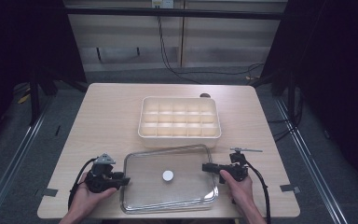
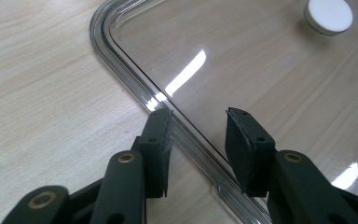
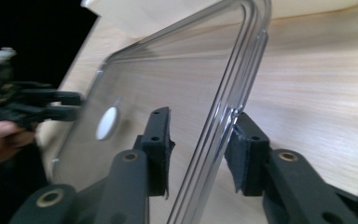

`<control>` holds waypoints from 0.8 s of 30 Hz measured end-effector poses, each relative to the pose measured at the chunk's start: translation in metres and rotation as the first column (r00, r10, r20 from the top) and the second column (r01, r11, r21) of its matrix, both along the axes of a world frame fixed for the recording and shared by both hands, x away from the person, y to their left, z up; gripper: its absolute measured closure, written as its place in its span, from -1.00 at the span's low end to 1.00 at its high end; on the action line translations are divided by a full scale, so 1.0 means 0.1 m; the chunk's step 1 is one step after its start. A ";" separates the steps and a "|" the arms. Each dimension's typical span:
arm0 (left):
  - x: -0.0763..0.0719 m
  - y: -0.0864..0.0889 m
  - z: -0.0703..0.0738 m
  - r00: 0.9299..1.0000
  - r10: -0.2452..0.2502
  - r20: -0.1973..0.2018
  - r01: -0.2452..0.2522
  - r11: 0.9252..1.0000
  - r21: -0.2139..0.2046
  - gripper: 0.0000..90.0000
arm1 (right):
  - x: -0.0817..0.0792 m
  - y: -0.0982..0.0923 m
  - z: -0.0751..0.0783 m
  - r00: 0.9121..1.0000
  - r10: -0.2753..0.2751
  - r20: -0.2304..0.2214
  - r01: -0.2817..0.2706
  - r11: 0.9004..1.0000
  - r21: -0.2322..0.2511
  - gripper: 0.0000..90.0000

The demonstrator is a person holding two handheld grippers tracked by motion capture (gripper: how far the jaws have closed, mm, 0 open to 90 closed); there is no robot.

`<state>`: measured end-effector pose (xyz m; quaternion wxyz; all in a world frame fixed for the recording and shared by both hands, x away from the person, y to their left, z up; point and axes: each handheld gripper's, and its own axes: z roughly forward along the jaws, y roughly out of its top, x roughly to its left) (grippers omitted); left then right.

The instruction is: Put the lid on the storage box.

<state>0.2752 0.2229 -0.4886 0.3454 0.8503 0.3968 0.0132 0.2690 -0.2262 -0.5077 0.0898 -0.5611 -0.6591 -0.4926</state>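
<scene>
A clear rectangular lid with a white knob at its middle lies flat on the wooden table, near the front edge. My left gripper is at the lid's left edge. In the left gripper view its jaws straddle the lid's rim, and both pads stand off it. My right gripper is at the lid's right edge. In the right gripper view the rim runs between its jaws, close against one pad, with a gap to the other. The knob and the left gripper lie beyond.
A cream box divided into several compartments stands just behind the lid, at the table's middle. Bare tabletop lies to its left and behind it. Cables trail from both grippers over the front edge. The floor drops away at each side.
</scene>
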 end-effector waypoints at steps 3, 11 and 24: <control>-0.01 -0.01 0.01 1.000 -0.004 0.001 0.004 1.000 0.016 0.36 | 0.00 -0.01 -0.01 0.999 0.041 -0.004 -0.041 0.999 -0.016 0.38; 0.00 -0.01 0.00 1.000 -0.002 0.006 0.002 1.000 0.007 0.35 | 0.02 0.01 -0.02 0.995 0.102 -0.021 -0.103 0.991 -0.082 0.32; 0.01 0.04 0.00 1.000 0.027 0.007 -0.027 1.000 -0.005 0.29 | 0.02 -0.08 -0.01 0.992 0.126 0.026 -0.126 0.992 0.016 0.47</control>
